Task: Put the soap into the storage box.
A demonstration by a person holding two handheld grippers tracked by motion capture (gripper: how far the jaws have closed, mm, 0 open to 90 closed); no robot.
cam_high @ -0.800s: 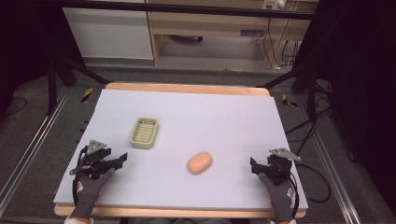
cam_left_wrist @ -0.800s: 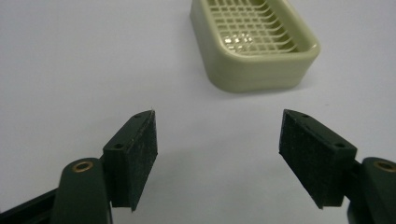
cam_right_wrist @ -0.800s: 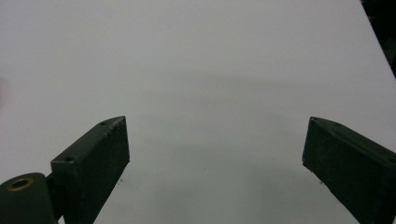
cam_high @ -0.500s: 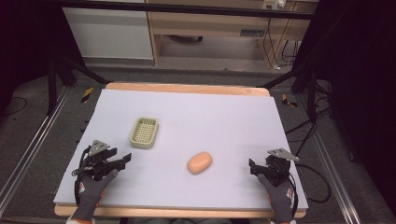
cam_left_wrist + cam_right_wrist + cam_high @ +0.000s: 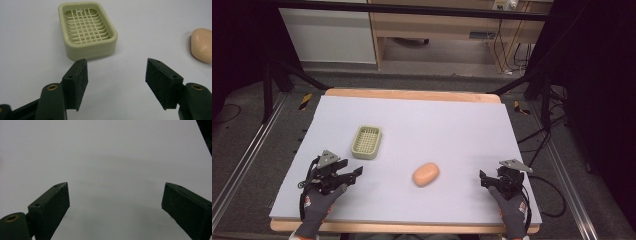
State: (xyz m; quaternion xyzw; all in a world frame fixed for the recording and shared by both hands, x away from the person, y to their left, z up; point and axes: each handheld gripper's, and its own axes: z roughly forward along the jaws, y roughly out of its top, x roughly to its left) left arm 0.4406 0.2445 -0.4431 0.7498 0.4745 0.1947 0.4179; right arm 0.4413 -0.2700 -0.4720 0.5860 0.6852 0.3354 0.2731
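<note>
soap dish [image 5: 88, 27], soap [image 5: 202, 45] apart, table [image 5: 452, 125]

One pale green soap dish [image 5: 366, 142], one peach soap bar [image 5: 426, 174] and two grippers, the left [image 5: 354, 175] and the right [image 5: 485, 180], are over one table [image 5: 452, 125].

In the left gripper view the soap [image 5: 202, 45] is cut off by the right edge, so its far end cannot be seen. The left hand-held gripper [image 5: 116, 83] is cropped at the bottom there, as is the right hand-held gripper [image 5: 115, 206] in its own view. In the high view the person's forearms run off the bottom edge. The small raised mark inside the soap dish [image 5: 87, 27] is too small to read.
</note>
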